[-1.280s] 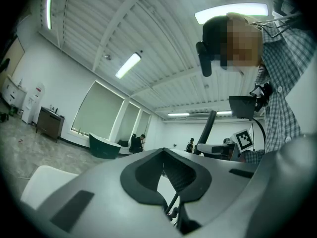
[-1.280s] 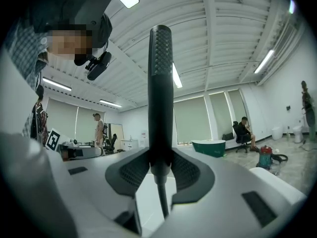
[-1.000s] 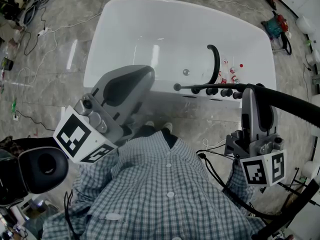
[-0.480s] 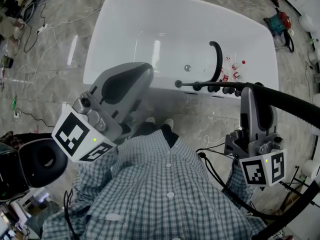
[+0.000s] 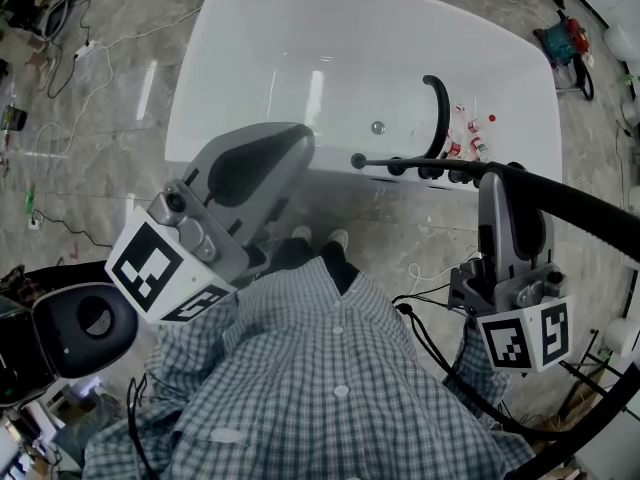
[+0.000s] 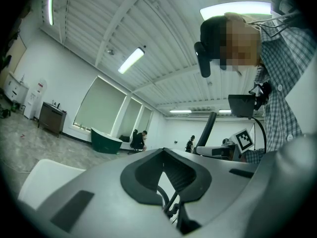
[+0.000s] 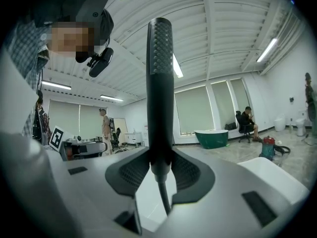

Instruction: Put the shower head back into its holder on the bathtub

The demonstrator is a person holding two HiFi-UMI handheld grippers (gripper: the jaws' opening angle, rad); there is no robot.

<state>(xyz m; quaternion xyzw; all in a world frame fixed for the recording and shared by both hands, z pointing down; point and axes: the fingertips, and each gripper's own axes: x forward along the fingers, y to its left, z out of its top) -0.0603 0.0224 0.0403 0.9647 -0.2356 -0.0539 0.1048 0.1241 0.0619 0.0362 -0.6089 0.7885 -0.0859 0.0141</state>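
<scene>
Far left of the head view, the left gripper [image 5: 285, 146] hangs above the checked shirt [image 5: 330, 368], tilted toward the white bathtub [image 5: 300, 28]. In its own view the left gripper [image 6: 161, 177] has its jaws drawn together with nothing between them, just a thin sliver of pale light below the pads.

Centre frame, the tub fills the upper half. A curved black spout [image 5: 438, 108] rises from its near rim, and a row of black tap knobs [image 5: 440, 175] runs beside it. A few small red-and-white items [image 5: 470, 140] lie inside the tub right of the spout.

Over to the right, the right gripper [image 5: 503, 183] points at that rim, with the shower head [image 5: 575, 200] crossing above it as a thick black bar that runs to the right edge. The right gripper view settles it: the jaws of the right gripper [image 7: 159, 170] are clenched on the neck of the shower head [image 7: 161, 78], which stands upright with its textured face toward the camera. The hose [image 7: 164, 197] drops away beneath the pads. The shower head is up in the grip, not in the holder.
</scene>
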